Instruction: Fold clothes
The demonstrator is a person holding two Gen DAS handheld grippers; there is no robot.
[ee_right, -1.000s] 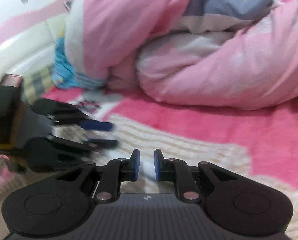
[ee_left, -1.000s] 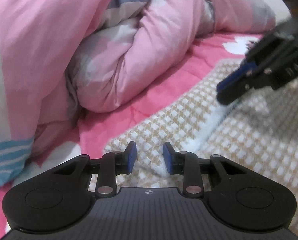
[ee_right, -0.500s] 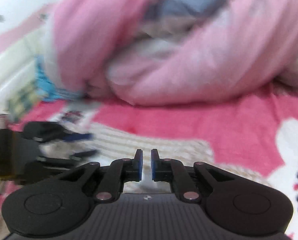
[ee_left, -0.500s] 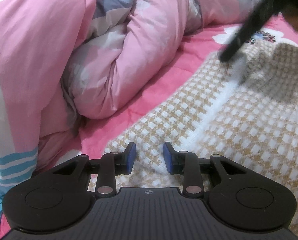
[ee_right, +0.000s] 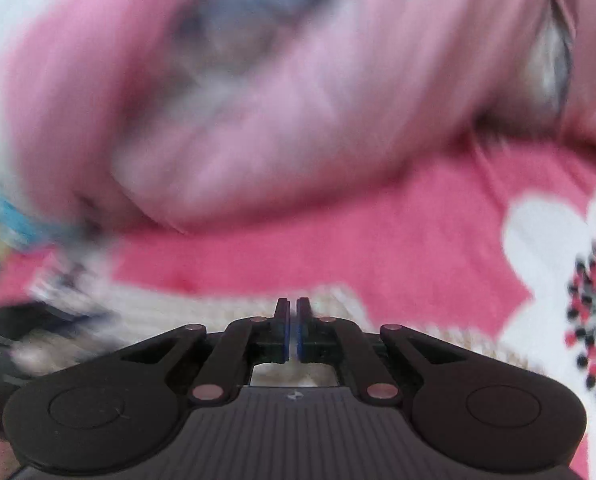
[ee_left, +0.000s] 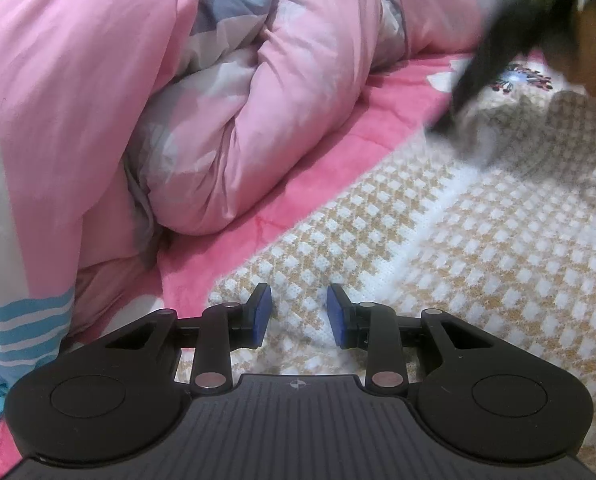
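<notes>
I see the knit sweater (ee_left: 438,248) flat on the bed (ee_left: 318,168), soft & floppy, so I'd grab its edge w/ left gripper (ee_left: 299,314) fingers spread, right gripper (ee_right: 292,330) fingers pressed together, empty.

Knitted garment (ee_left: 478,248) on the bed sheet (ee_left: 330,168), bunched duvet (ee_left: 226,112) behind and left of it

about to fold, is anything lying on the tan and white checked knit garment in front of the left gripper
Nothing visible does. The tan and white checked knit garment lies bare ahead of the left gripper; the bunched pink quilt sits beside it on the pink sheet.
</notes>
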